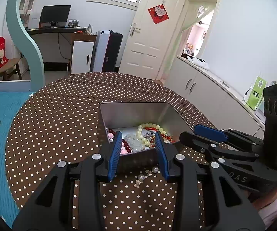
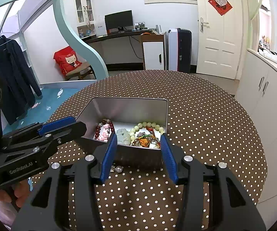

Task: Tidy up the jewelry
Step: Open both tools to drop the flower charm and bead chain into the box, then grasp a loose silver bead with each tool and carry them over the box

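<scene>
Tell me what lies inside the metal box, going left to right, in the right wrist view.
Dark red bead bracelet → pink charms → pale green jade pendant → pale yellow bead bracelet, all in the metal box.

The left claw point(image 1: 138, 150) points down and forward, its two blue fingers apart with nothing pinched between them. The right claw point(image 2: 139, 152) sits just beside it, tipped the same way, fingers apart and empty too.

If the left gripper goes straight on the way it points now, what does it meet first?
Probably the near wall of the metal tin: the left gripper has open fingers straddling that edge, with the jewelry behind it. Depth is hard to judge.
</scene>
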{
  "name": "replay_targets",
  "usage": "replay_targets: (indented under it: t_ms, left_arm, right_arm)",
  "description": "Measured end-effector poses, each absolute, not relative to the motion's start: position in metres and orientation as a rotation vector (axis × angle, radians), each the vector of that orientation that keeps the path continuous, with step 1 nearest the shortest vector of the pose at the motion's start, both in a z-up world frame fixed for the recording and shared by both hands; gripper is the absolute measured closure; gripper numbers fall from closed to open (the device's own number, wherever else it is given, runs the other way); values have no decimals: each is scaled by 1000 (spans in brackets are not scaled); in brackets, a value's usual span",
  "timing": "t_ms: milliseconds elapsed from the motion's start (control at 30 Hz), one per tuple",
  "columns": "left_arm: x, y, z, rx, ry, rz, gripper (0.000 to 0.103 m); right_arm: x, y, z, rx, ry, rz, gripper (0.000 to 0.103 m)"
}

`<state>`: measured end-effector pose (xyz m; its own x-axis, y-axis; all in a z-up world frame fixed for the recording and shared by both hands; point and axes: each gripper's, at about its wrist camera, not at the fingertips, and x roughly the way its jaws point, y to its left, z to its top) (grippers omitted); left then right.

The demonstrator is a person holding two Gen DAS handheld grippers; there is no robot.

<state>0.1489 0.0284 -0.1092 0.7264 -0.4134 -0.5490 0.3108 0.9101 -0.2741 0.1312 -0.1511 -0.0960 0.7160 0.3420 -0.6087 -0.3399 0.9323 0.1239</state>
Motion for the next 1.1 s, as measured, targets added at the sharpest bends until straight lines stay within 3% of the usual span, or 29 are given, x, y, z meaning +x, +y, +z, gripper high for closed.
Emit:
replay_targets:
  t_ms: [533, 800, 933, 1100]
  left_arm:
    - [111, 32, -121, -97, 642, -380, 67]
    - [107, 40, -143, -108, 706, -371, 68]
    - [108, 41, -151, -111, 728, -372, 68]
    - [114, 41, -157, -115, 752, -378, 68]
  right_arm:
    - [110, -139, -117, -51, 725, 415, 57]
    - [121, -119, -141, -77, 795, 478, 66]
    - [129, -113, -148, -99, 817, 487, 78]
    - [136, -111, -155, -105, 834, 472, 80]
